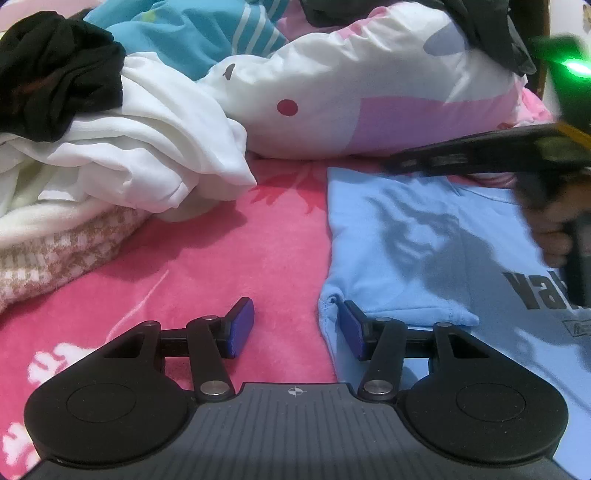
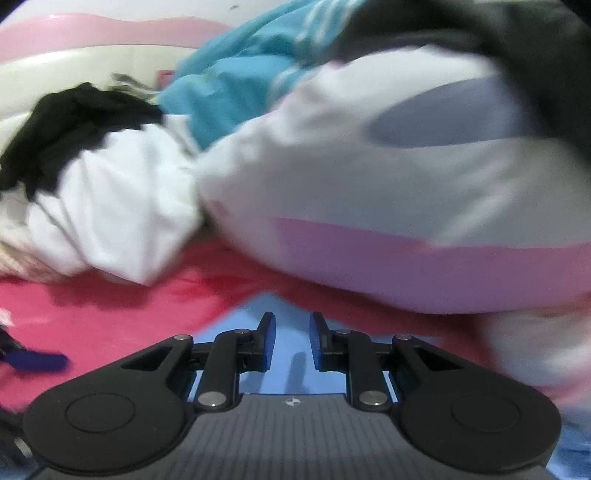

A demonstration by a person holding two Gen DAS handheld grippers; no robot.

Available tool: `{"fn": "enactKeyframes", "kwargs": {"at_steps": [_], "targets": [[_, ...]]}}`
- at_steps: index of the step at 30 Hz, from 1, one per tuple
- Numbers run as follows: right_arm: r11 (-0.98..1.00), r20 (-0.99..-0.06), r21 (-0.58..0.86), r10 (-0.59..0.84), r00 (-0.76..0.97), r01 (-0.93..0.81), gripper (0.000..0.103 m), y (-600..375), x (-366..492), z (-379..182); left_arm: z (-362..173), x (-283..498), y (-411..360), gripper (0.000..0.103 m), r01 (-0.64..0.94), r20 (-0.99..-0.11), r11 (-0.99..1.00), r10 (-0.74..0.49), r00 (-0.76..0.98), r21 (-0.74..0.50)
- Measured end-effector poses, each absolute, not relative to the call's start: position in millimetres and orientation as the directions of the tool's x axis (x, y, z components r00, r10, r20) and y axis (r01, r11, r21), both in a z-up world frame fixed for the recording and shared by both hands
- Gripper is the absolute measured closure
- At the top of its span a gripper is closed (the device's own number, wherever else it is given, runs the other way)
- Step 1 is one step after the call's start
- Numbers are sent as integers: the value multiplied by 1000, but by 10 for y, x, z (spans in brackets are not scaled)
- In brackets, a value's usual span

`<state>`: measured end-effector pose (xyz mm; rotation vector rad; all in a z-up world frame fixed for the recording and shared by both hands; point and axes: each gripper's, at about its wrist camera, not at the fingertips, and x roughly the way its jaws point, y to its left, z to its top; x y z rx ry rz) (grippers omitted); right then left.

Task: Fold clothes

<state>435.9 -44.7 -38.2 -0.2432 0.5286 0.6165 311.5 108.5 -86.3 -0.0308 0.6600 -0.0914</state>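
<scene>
A light blue T-shirt (image 1: 424, 236) with dark lettering lies flat on the pink blanket (image 1: 207, 266), right of centre in the left wrist view. My left gripper (image 1: 297, 328) is open and low over the blanket, its right finger at the shirt's folded sleeve edge (image 1: 332, 306). My right gripper (image 2: 292, 341) is open with a narrow gap and empty, low over the shirt's far end (image 2: 258, 306); that view is blurred. The right gripper's body (image 1: 480, 151) also shows above the shirt in the left wrist view.
A pile of unfolded clothes lies at the left: white garment (image 1: 140, 147), black one (image 1: 55, 74), checked beige one (image 1: 55, 254), teal striped one (image 1: 192, 33). A white and pink plush pillow (image 1: 351, 99) lies behind the shirt.
</scene>
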Motion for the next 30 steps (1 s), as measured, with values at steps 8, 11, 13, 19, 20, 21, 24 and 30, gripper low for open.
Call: {"fn": "enactKeyframes", "kwargs": {"at_steps": [8, 11, 13, 19, 20, 21, 24, 30], "targets": [[871, -576, -108, 338, 745, -479, 84, -96, 5024, -681, -889, 3116, 1132, 51, 76, -608, 993, -116, 785, -91], [878, -530, -184, 291, 797, -443, 84, -169, 4926, -600, -887, 3114, 1149, 51, 77, -606, 991, -126, 785, -108], [874, -510, -169, 318, 799, -456, 84, -325, 4793, -498, -883, 3111, 1158, 51, 77, -606, 990, -132, 784, -117], [833, -600, 29, 456, 657, -552, 83, -749, 4444, -353, -882, 3102, 1160, 51, 75, -608, 990, -134, 783, -122], [833, -624, 37, 451, 639, -552, 83, -790, 4431, -409, -882, 3101, 1157, 51, 75, -608, 990, -132, 783, -119], [849, -645, 13, 411, 644, -529, 83, -822, 4429, -481, -882, 3098, 1154, 51, 75, -608, 990, -132, 783, -118], [896, -658, -18, 324, 680, -444, 85, -936, 4476, -605, -885, 3098, 1168, 51, 75, -607, 989, -136, 783, -124], [898, -595, 118, 406, 693, -425, 83, -1165, 4096, -294, -885, 3095, 1192, 51, 75, -605, 987, -147, 783, -144]]}}
